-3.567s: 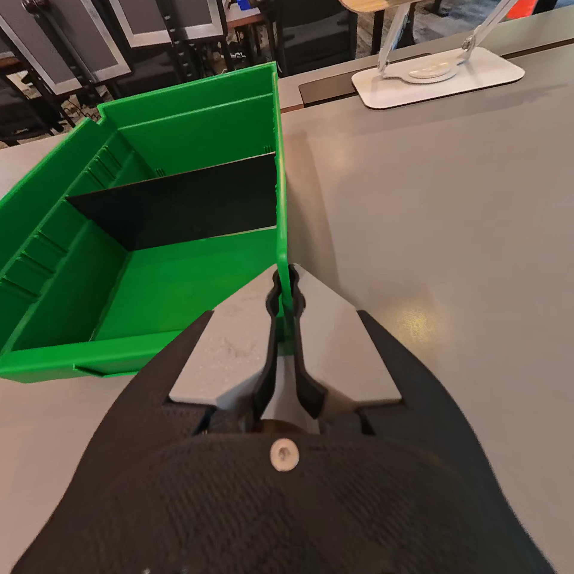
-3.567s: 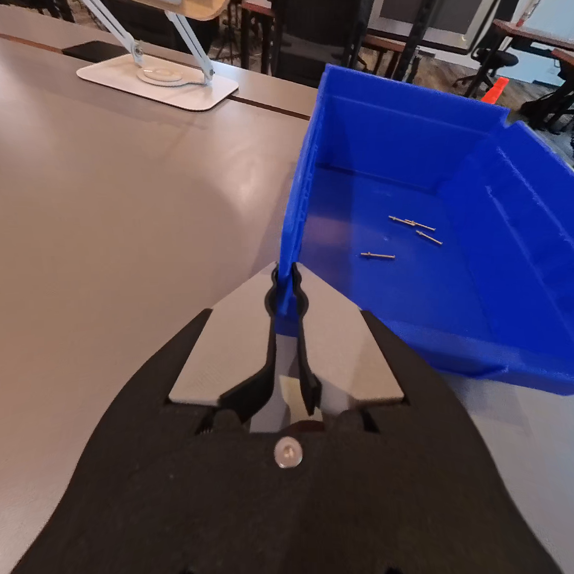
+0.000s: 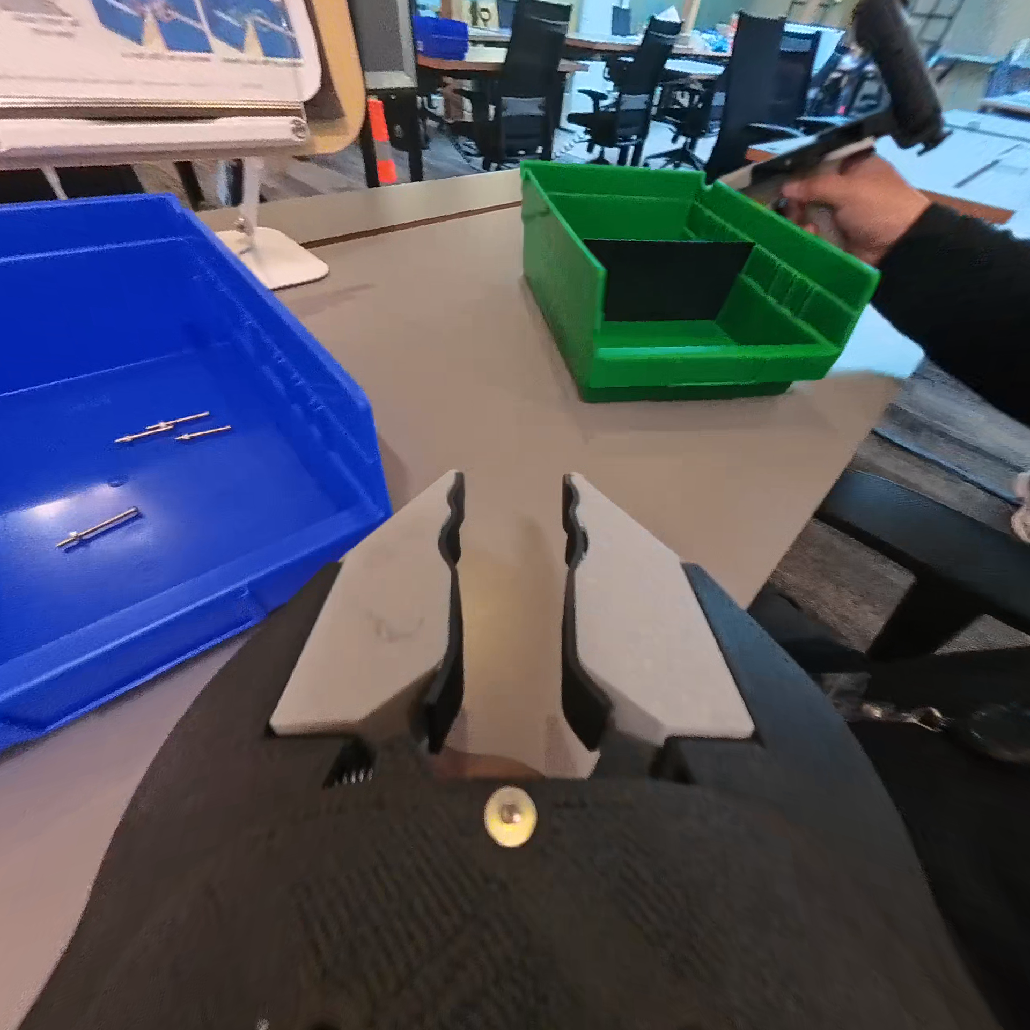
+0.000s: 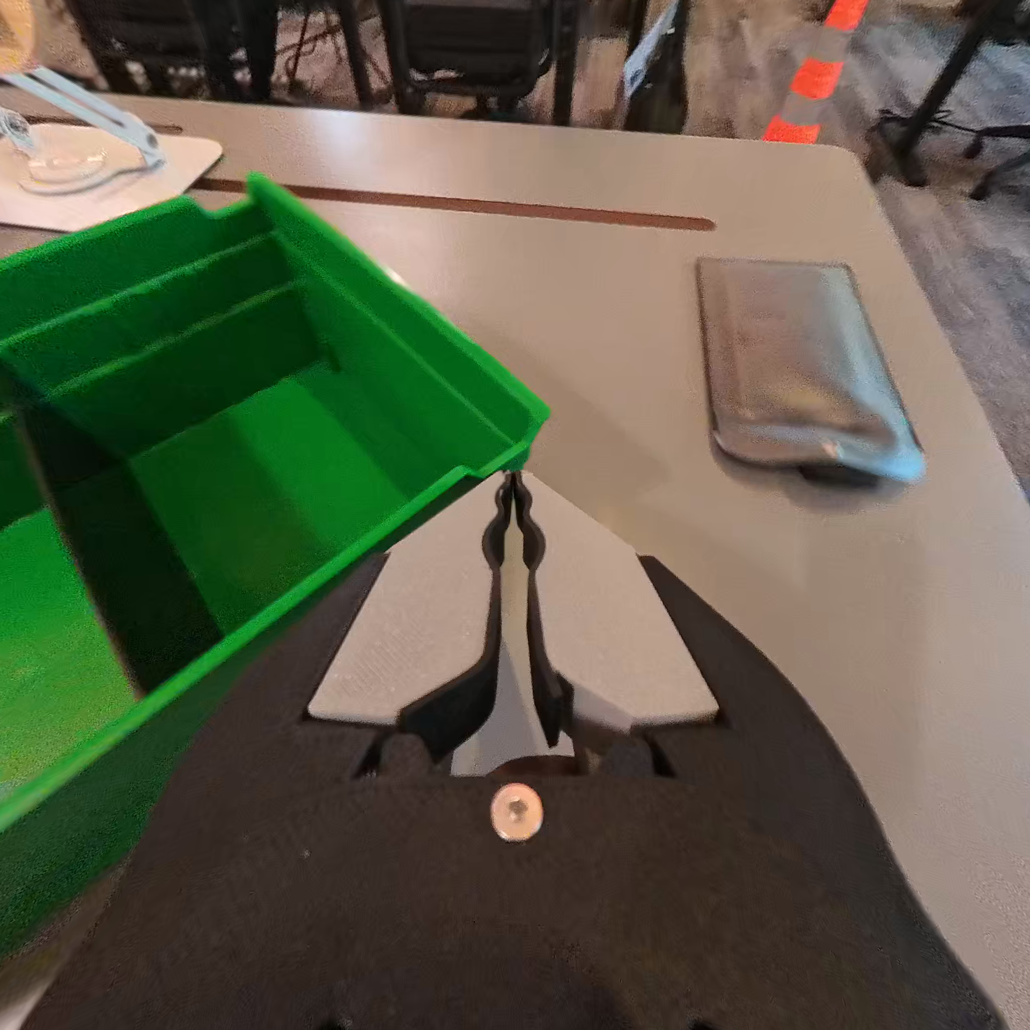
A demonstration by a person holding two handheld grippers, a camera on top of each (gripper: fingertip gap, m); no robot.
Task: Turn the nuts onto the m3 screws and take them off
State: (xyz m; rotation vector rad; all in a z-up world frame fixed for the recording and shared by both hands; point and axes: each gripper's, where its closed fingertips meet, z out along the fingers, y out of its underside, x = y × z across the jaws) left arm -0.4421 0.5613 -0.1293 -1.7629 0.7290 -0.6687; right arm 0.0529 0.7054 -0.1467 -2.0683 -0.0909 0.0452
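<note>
Several thin metal screws (image 3: 161, 429) lie on the floor of the blue bin (image 3: 312, 345) at the left, one apart from the others (image 3: 97, 526). My left gripper (image 3: 511, 485) is open and empty over the bare table, just right of the blue bin's near corner. The green bin (image 3: 563, 278) with a black divider (image 3: 663, 284) stands farther off to the right. My right gripper (image 4: 513, 480) is shut, with its tips pinched at the near corner rim of the green bin (image 4: 390, 312). A hand (image 3: 858, 217) holds that gripper behind the green bin.
A white stand base (image 3: 267, 256) sits behind the blue bin and also shows in the right wrist view (image 4: 83, 167). A grey pouch (image 4: 797, 368) lies near the table's right edge. Office chairs (image 3: 919, 557) stand past the table edge. Some 50 centimetres of space lies between my two pairs of fingers. The right tips stand about 25 centimetres off the grey pouch (image 4: 797, 368).
My left gripper has let go of the green bin's wall and opened beside the blue bin. My right gripper has left the blue bin's wall and is shut at the green bin's corner.
</note>
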